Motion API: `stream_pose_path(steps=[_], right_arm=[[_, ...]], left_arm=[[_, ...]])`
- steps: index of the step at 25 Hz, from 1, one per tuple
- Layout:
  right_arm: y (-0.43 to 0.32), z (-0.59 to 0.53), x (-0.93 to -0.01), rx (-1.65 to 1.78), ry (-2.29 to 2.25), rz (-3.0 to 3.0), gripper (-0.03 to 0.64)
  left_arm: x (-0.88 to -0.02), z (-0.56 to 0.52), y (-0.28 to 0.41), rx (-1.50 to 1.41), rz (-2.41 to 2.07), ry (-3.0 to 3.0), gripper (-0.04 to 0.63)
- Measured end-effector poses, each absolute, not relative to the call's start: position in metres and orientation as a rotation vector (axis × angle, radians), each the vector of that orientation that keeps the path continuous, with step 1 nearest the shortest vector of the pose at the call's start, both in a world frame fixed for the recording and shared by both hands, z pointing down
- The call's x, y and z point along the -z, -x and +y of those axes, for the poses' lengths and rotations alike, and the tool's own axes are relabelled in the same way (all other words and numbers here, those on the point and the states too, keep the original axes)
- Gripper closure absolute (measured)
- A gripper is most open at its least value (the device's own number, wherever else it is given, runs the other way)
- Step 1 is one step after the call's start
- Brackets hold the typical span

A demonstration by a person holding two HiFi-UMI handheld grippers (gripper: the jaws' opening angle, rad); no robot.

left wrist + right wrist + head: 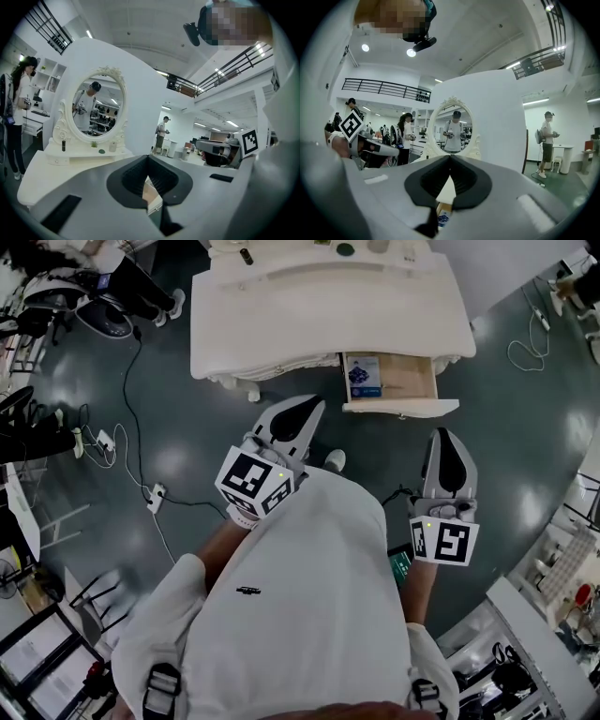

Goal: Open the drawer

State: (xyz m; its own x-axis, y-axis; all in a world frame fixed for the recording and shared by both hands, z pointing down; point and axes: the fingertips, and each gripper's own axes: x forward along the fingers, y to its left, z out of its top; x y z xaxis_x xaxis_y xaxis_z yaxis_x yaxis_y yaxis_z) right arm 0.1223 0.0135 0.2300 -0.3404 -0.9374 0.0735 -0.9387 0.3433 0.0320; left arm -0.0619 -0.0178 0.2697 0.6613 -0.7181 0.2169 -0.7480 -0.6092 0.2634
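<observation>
Worktop (328,315): white dressing table with a scalloped front edge, seen from above in the head view. At its back edge I see a small dark bottle (246,256) and a round green item (346,249). An oval mirror (98,110) in an ornate white frame stands on it and shows in both gripper views.

Drawer (412,381): it sits under the right part of the worktop and stands pulled out toward me. Its wooden bottom is exposed, with a blue-printed card (363,376) lying at its left side.

Left hand-held gripper (317,405): the jaws are pressed together with nothing between them. It is tilted toward the drawer's left corner, close to the table front but apart from it.

Right hand-held gripper (445,432): the jaws are pressed together and empty. It is just short of the drawer front, with a strip of floor visible between. In its own view a sliver of the drawer and the card shows through the gap below the tips.

Floor (178,427): dark, glossy grey-green. Cables (131,399) trail across it on the left to a white power strip (155,495).

Room: a large white hall with ceiling lights and a dark mezzanine railing (384,89). Other people stand around, one near shelving (16,108) and one by a far table (547,140).
</observation>
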Motion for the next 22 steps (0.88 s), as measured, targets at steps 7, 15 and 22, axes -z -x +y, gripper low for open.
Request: stream_pose_path(steps=[7,15,22], right_arm=[[-0.134,0.025,-0.228,-0.046,-1.773,-2.501,0.604],[-0.128,0.023,-0.224,-0.045,-1.761,-2.537,0.606],[-0.134,0.024,-0.221,-0.072,-1.772,-2.556,0.605]], left_arm=[[-0.265,-0.016,0.065,-0.108,-1.18,-2.542,0.586],[-0.266,-0.017,0.059,-0.101,-1.159,-2.549,0.586],[-0.264,-0.021,0.055,-0.087,-1.123,-2.561,0.586]])
